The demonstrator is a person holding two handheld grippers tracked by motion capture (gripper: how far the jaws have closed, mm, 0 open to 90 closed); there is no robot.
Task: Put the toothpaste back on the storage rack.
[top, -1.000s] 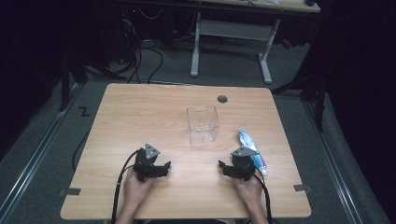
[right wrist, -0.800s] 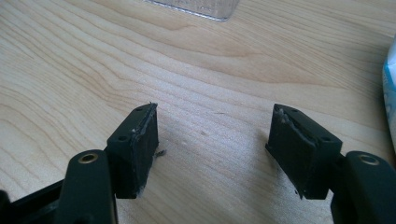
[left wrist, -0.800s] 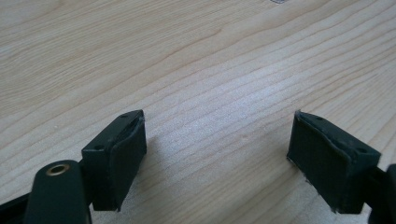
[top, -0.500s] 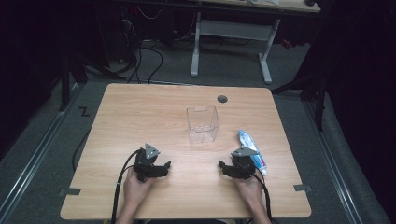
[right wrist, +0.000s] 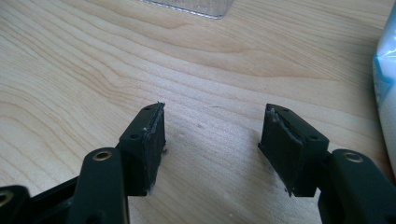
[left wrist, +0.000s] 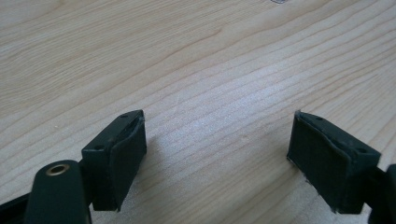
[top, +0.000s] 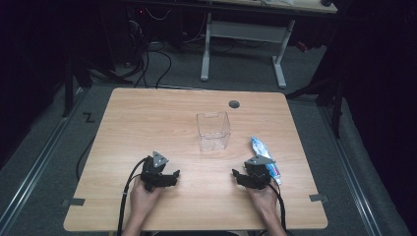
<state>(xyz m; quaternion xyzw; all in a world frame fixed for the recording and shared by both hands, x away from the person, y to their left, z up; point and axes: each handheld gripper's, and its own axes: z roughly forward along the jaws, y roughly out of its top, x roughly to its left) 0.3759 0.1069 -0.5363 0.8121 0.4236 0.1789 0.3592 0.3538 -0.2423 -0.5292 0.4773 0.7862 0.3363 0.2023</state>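
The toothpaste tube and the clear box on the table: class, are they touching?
Apart. The high view shows bare wood between the clear box and the toothpaste tube.

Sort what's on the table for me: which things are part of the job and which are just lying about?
In the job:
- toothpaste tube, beside the right gripper, whose empty jaws have just been closing a little
- clear plastic box, empty, upright mid-table
- left gripper, open on bare wood

Lying about:
- round grey grommet in the table
- cables on the floor beyond
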